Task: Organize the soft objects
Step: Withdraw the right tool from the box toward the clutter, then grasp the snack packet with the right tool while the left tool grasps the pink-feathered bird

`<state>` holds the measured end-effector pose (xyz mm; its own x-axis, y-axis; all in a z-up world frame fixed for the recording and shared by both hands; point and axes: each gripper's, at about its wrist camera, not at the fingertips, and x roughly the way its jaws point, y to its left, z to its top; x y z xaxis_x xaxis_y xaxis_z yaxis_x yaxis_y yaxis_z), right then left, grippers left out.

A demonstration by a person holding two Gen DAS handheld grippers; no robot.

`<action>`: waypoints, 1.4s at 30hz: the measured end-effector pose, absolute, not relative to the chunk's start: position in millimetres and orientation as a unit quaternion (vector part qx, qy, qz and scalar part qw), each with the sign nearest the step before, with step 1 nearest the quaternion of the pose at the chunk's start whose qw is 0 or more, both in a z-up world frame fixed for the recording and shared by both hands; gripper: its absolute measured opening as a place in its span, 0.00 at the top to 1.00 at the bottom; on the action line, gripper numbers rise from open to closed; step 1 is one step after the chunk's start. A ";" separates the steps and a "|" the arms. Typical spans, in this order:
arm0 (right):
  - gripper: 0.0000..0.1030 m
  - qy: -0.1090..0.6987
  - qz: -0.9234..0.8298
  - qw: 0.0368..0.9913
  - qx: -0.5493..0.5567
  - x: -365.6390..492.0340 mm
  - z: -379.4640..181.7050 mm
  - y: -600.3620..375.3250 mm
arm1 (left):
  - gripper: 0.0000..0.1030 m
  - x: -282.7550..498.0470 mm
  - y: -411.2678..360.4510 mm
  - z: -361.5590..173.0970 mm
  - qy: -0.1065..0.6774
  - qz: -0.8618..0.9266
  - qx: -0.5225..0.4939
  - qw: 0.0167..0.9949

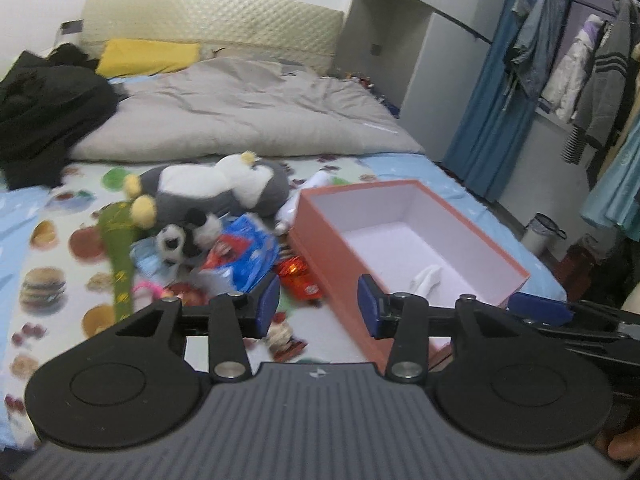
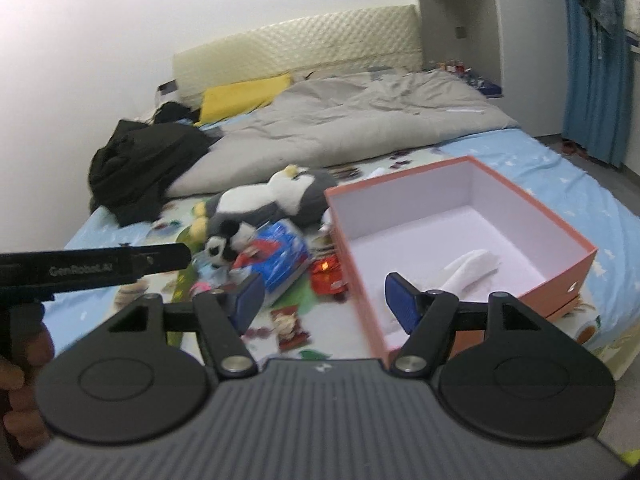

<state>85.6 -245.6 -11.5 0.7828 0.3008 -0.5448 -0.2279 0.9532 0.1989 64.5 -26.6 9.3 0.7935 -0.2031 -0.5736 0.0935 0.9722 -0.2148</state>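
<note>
An open orange box (image 1: 332,240) (image 2: 576,254) with a white inside sits on the bed; a small white soft item (image 1: 428,278) (image 2: 476,266) lies in it. Left of the box lies a pile: a grey-and-white penguin plush (image 1: 216,184) (image 2: 280,196), a small panda plush (image 1: 188,236) (image 2: 228,240), a green plush (image 1: 118,248), a blue snack bag (image 1: 244,252) (image 2: 284,260) and a red packet (image 1: 298,276) (image 2: 328,276). My left gripper (image 1: 318,308) is open and empty above the box's near left corner. My right gripper (image 2: 324,300) is open and empty over the box's left wall.
A grey duvet (image 1: 248,108) (image 2: 352,120), black clothes (image 1: 44,112) (image 2: 140,160) and a yellow pillow (image 1: 148,54) lie at the bed's head. Small snack packets (image 2: 290,326) lie near the front. Hanging clothes (image 1: 580,76) and a blue curtain (image 2: 596,60) stand to the right.
</note>
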 end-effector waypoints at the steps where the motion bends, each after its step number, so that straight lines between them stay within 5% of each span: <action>1: 0.33 0.301 0.146 0.940 0.061 83.0 -13.5 -242.8 | 0.52 59.4 -24.3 6.4 0.312 -0.074 -0.090 0.943; 20: 0.33 0.354 0.205 0.912 0.035 57.9 -69.3 -210.5 | 0.52 39.6 6.9 -63.5 0.355 0.003 -0.109 0.928; 42: 0.33 0.408 0.225 0.885 -0.006 163.2 -141.5 -158.2 | 0.46 186.5 60.8 -157.9 0.411 0.066 -0.155 0.896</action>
<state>163.2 -158.2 -141.5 0.5659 0.3932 -0.7246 -0.4026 0.8988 0.1733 186.5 60.8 -157.9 0.6536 -0.0096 -0.7568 -0.2457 0.9431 -0.2241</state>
